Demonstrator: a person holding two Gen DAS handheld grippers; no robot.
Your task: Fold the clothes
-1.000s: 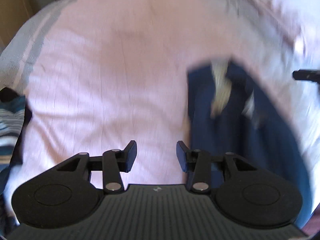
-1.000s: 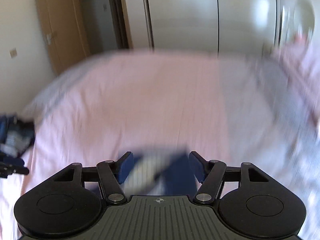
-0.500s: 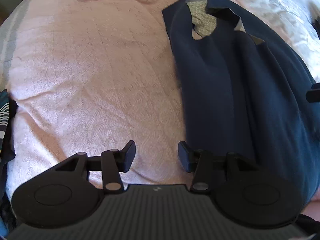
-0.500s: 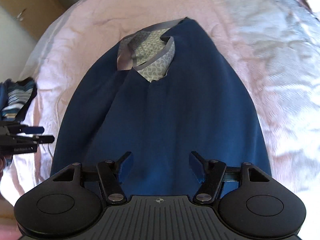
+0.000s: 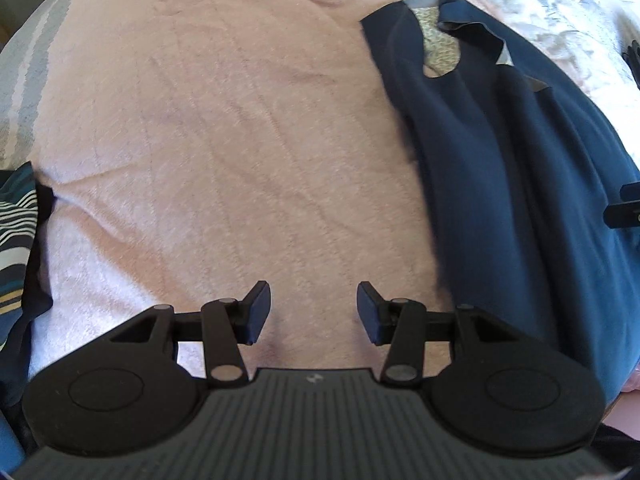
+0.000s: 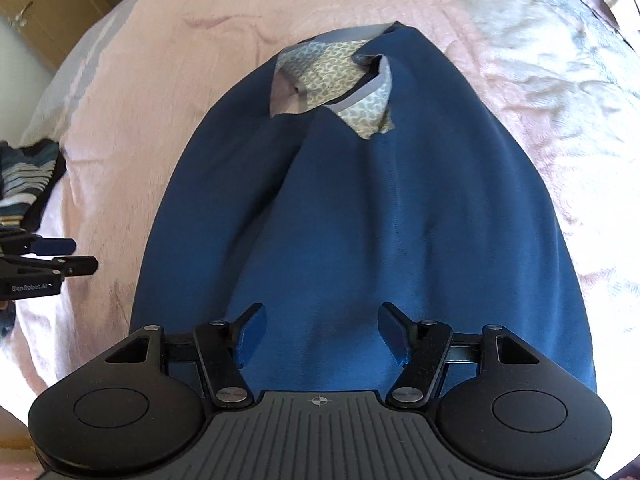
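With both tools gaping and empty, my right tool (image 6: 320, 332) hovers over the blue garment (image 6: 360, 220) lying lengthwise ahead; my left tool (image 5: 309, 312) sits beside it over the bed (image 5: 200, 140). Next, I judge, each must pinch an edge to fold.

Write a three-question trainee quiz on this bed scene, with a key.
1. True or false: the right claw is shut on the navy garment.
2. What lies under the left claw: A) the pink bedspread, B) the navy garment, C) the striped clothing?
3. Fill in: the garment's patterned lining shows at its ____ end.

Key: 1 false, both claws are open; 2 A; 3 far.
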